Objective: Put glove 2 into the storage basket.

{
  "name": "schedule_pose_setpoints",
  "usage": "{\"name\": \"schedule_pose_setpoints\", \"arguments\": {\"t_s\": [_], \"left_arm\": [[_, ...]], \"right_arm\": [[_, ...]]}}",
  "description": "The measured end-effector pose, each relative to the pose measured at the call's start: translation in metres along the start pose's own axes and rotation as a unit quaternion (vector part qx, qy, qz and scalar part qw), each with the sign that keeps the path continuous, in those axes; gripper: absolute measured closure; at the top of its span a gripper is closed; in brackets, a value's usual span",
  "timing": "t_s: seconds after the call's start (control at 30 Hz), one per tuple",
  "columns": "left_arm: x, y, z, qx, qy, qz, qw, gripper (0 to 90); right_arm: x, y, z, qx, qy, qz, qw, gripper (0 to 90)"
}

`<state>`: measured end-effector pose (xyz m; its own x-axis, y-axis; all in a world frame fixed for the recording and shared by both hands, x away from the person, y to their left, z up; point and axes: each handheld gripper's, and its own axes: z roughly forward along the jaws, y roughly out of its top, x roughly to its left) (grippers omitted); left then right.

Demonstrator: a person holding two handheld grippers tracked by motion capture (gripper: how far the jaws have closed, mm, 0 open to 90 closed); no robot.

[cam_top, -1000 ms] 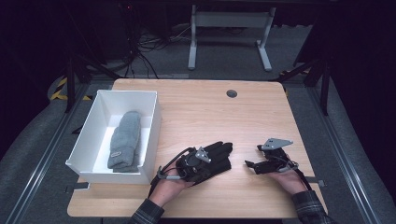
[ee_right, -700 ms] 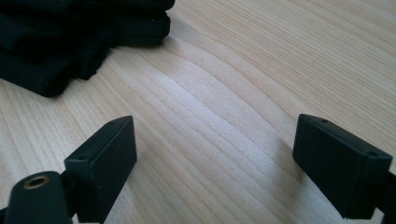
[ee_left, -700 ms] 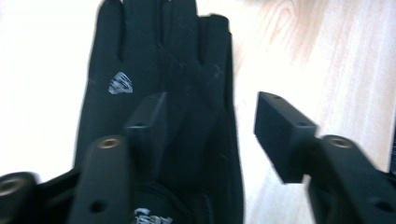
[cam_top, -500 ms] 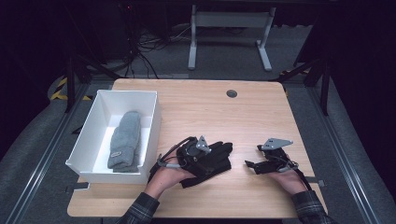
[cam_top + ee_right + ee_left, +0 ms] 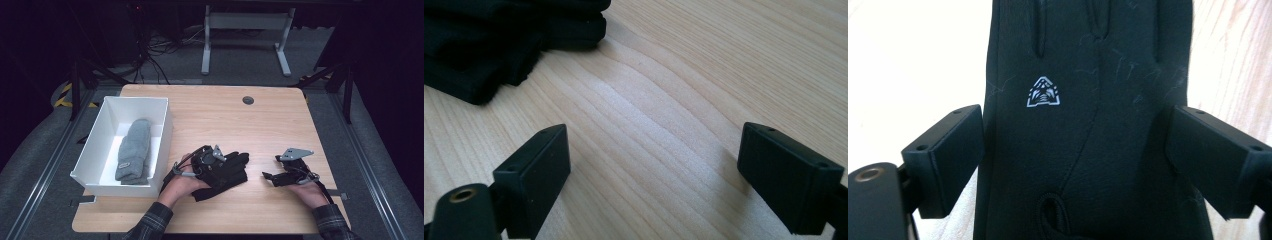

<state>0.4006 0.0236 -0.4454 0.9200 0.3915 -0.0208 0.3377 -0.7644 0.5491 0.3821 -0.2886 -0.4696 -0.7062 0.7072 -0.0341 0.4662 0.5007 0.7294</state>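
Fingers [image 5: 945, 160] of the left gripper [image 5: 210, 159] stand wide apart; they have just been opening, and the black glove [image 5: 1083, 125] now lies between them, spanned but not pinched. In the left gripper view the two pads sit at either edge of the glove's palm with no sign of the fabric being squeezed, so it reads as let go, or not yet gripped.

Right gripper [image 5: 287, 172]: fingers [image 5: 534, 175] also apart, nothing between them but bare worktop [image 5: 684, 100]; the glove's fingertips lie well ahead of it at the upper left of its own view. It rests low on the wood, idle.

Glove position: flat on the worktop near the front edge, just right of the white box [image 5: 90, 155], cuff toward the person, finger ends pointing away and to the right.

Handling, judged: light, limp, soft-shell fabric with a smooth face. It will sag and fold when lifted and may slide a little between hard pads. Not fragile. Best hold looks to be a pinch across the cuff or a gathered fold of the palm, where layers bunch and give the pads something to bite; a grip on one finger end would let the rest trail.

Farther off: a grey mitten [image 5: 132, 150] lies lengthwise inside the white box, apart from both grippers.
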Motion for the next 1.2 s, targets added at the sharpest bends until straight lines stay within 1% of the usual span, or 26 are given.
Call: {"name": "schedule_pose_setpoints", "arguments": {"t_s": [0.13,0.2,0.3,0.33,0.4,0.47,0.5,0.53,0.6,0.63,0.7,0.73,0.83,0.93,1.07,1.13,1.2], "left_arm": [[0.0,-0.002,0.004,0.007,-0.006,0.005,0.9999,9.4],[-0.001,-0.003,0.005,0.011,-0.011,0.004,0.9999,10.7],[-0.002,-0.004,0.005,0.012,-0.016,0.004,0.9998,15.1],[-0.002,-0.004,0.005,0.013,-0.016,0.002,0.9998,16.3],[-0.003,-0.004,0.004,0.015,-0.014,0.004,0.9998,18.5],[-0.004,-0.003,0.003,0.017,-0.015,0.005,0.9997,25.3],[-0.005,-0.003,0.002,0.02,-0.017,0.001,0.9997,25.3],[-0.006,-0.003,0.0,0.021,-0.019,0.003,0.9996,29.6],[-0.006,-0.002,-0.002,0.024,-0.02,0.006,0.9995,42.1],[-0.006,-0.002,-0.003,0.028,-0.025,0.003,0.9993,47.7],[-0.006,-0.001,-0.004,0.029,-0.036,0.001,0.9989,58.6],[-0.007,0.0,-0.004,0.029,-0.037,0.0,0.9989,63.5],[-0.006,0.0,-0.005,0.028,-0.042,-0.009,0.9987,67.3],[-0.005,0.0,-0.007,0.027,-0.048,-0.018,0.9983,68.4],[-0.005,0.003,-0.011,0.031,-0.046,-0.024,0.9982,68.5],[-0.007,0.004,-0.013,0.03,-0.046,-0.026,0.9982,68.5],[-0.008,0.006,-0.017,0.022,-0.045,-0.03,0.9983,68.5]], "right_arm": [[0.0,0.0,0.0,0.0,0.0,0.0,1.0,13.9],[0.0,0.0,0.0,0.0,0.0,0.0,1.0,13.9],[0.0,0.0,0.0,0.0,0.0,0.0,1.0,13.9],[0.0,0.0,0.0,0.0,0.0,0.0,1.0,13.9],[0.0,0.0,0.0,0.0,0.0,0.0,1.0,13.9],[0.0,0.0,0.0,0.0,0.0,0.0,1.0,13.9],[0.0,0.0,0.0,0.0,0.0,0.0,1.0,13.9],[0.0,0.0,0.0,0.0,-0.001,0.0,1.0,13.9],[0.0,0.0,0.0,0.0,-0.001,0.0,1.0,13.9],[0.0,0.0,0.0,0.0,-0.001,0.0,1.0,13.9],[0.0,0.0,0.0,0.0,-0.001,0.001,1.0,13.9],[0.0,0.0,0.0,0.0,-0.001,0.001,1.0,14.0],[0.0,0.0,0.0,0.0,-0.001,0.001,1.0,13.9],[0.0,0.0,0.0,0.0,-0.001,0.001,1.0,13.9],[0.0,0.0,0.0,0.0,-0.001,0.001,1.0,13.9],[0.0,0.0,0.0,0.0,-0.001,0.001,1.0,13.9],[0.0,0.0,0.0,0.0,-0.001,0.001,1.0,13.9]]}}
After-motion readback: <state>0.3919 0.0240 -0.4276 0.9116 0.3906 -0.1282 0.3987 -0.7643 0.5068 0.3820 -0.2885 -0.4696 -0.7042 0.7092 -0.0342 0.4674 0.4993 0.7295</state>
